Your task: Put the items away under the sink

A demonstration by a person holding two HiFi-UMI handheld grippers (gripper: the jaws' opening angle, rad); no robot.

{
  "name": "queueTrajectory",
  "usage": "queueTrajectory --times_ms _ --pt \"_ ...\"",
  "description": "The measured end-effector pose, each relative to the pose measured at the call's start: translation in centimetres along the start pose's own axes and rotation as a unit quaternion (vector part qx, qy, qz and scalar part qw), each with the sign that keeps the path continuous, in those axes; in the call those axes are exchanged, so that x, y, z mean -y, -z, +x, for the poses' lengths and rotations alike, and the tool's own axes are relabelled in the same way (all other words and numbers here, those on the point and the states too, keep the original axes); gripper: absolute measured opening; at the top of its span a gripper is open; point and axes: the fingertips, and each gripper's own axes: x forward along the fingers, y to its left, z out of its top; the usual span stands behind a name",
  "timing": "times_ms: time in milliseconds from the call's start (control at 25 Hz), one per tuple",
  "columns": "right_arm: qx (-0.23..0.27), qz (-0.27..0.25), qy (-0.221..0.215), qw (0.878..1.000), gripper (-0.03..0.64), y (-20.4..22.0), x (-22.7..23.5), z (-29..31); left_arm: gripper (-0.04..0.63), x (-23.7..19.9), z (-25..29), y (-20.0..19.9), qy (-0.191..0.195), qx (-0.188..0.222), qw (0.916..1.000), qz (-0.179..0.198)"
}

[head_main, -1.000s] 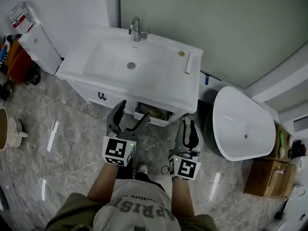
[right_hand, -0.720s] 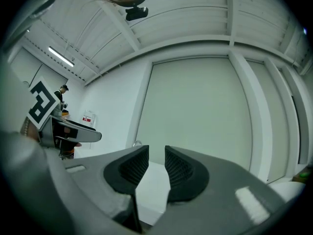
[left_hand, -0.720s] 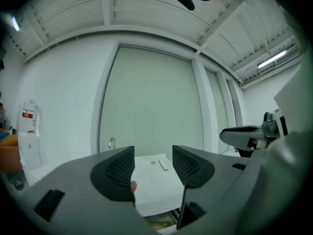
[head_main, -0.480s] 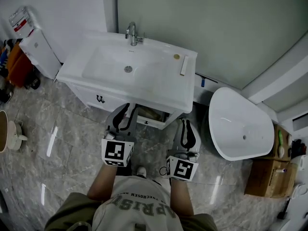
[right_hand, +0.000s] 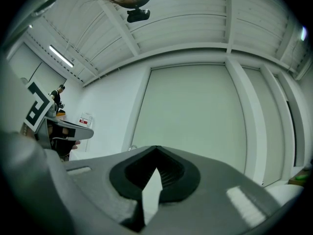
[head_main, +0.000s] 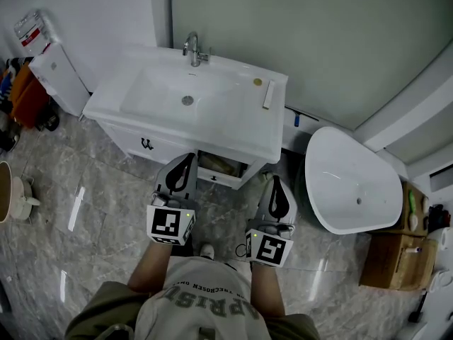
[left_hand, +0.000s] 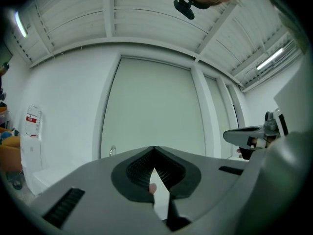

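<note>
The white sink cabinet [head_main: 191, 112] stands before me, with a faucet [head_main: 192, 48] at its back. Below the basin an opening [head_main: 222, 166] shows something pale inside. My left gripper [head_main: 182, 170] hovers just in front of that opening; its jaws have just been closing and now meet with nothing between them [left_hand: 154, 150]. My right gripper [head_main: 277, 188] hangs to the right of the opening, near the cabinet's corner. Its jaws have also just been closing and meet empty [right_hand: 156, 150]. Both point level toward the frosted wall panel [left_hand: 151, 111].
A white oval tub [head_main: 354, 183] lies on the floor at the right, a wooden box [head_main: 396, 261] beyond it. A white dispenser [head_main: 55, 69] stands left of the cabinet, a pale bucket [head_main: 15, 197] at the far left. A small bar [head_main: 268, 95] rests on the basin's rim.
The left gripper's jaws, wide apart a second ago, have come together. The right jaws have closed too. Both grippers have risen slightly in front of the cabinet.
</note>
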Motion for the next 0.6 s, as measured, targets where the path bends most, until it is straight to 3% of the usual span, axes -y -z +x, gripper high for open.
queueTrajectory --times_ms 600 --pt "0.026 -0.001 -0.019 0.999 0.002 -1.3 -1.0 -0.7 0.009 1.1 -0.9 -1.0 0.013 0.023 0.9996 -0.002"
